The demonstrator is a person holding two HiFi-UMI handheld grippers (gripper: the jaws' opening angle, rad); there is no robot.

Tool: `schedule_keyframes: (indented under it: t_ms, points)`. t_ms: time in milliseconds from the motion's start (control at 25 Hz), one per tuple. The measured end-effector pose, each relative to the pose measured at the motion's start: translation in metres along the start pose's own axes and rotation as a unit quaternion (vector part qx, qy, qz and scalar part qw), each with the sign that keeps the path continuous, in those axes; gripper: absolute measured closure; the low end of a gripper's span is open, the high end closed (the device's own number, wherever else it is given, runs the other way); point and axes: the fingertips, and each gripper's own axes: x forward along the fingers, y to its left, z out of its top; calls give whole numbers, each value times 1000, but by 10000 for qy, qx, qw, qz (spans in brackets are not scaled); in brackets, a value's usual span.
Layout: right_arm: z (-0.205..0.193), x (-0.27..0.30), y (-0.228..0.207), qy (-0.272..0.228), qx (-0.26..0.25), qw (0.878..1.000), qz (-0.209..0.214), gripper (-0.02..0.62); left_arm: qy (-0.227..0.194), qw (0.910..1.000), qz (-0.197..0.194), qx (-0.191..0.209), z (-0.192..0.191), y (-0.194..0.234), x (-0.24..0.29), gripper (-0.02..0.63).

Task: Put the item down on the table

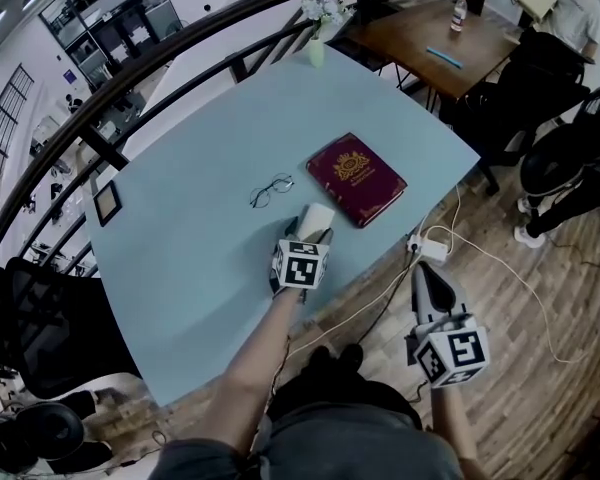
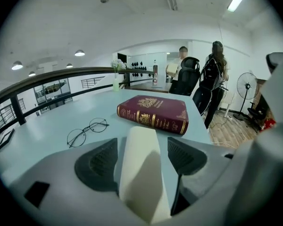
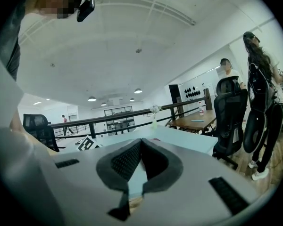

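**Head view.** Left gripper (image 1: 316,234) low over the pale blue desk (image 1: 200,268), on the near side of the red book (image 1: 356,178). Cream oblong item (image 1: 317,216) between its fingers, just short of the book's near edge and apart from it. Long axis of the item in line with the gripper, pointing roughly toward the book. Glasses (image 1: 271,190) to the left of the book, clear of the item. Right gripper (image 1: 423,273) well off to the near right of the book, past the desk edge and over the wooden floor. By far the farther of the two from the item.

**Left gripper view.** Item (image 2: 141,168) dead centre, running straight out between the fingers (image 2: 98,166) toward the book's spine (image 2: 153,113). Fingers parted, one on each side. Thin strip of desk colour between the item and the right pad, and a thinner one on the left. Reads as released rather than clamped. No telling from here whether the underside already rests on the desk.

**Right gripper view.** Fingers (image 3: 125,164) clenched tip to tip, nothing between them. Desk (image 3: 179,142) beyond; item not in sight.

**Judgement.** Coming move likely hinges on that shared line. Safest to back straight out along the item's long axis, away from the book. Any sideways drift risks a pad dragging the item.
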Motion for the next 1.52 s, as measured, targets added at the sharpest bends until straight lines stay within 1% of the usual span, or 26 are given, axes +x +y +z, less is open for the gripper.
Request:
schedule_keyframes:
  t_ms: [160,280,480,560,760,1200,1520]
  points:
    - [3,1,3,-75,22,10000,27,592,-357,9994,-5,43,25,0,-22,285]
    - [7,2,5,-134,28,9999,59,592,-675,9977,2,1,40,3,-41,293]
    - [15,4,7,-245,-19,9997,82,592,-1194,9928,-10,-93,63,3,-76,354]
    - [17,5,9,-280,-25,9996,94,592,-1355,9908,-4,-65,68,2,-88,388]
    - [23,6,16,-368,-53,9992,139,592,-1724,9850,29,-16,84,3,-119,436]
    - [30,5,33,-477,-121,9985,221,592,-2279,9733,75,-267,90,6,-176,509]
    - [32,5,44,-521,-173,9980,313,594,-2453,9687,116,-368,79,9,-198,571]
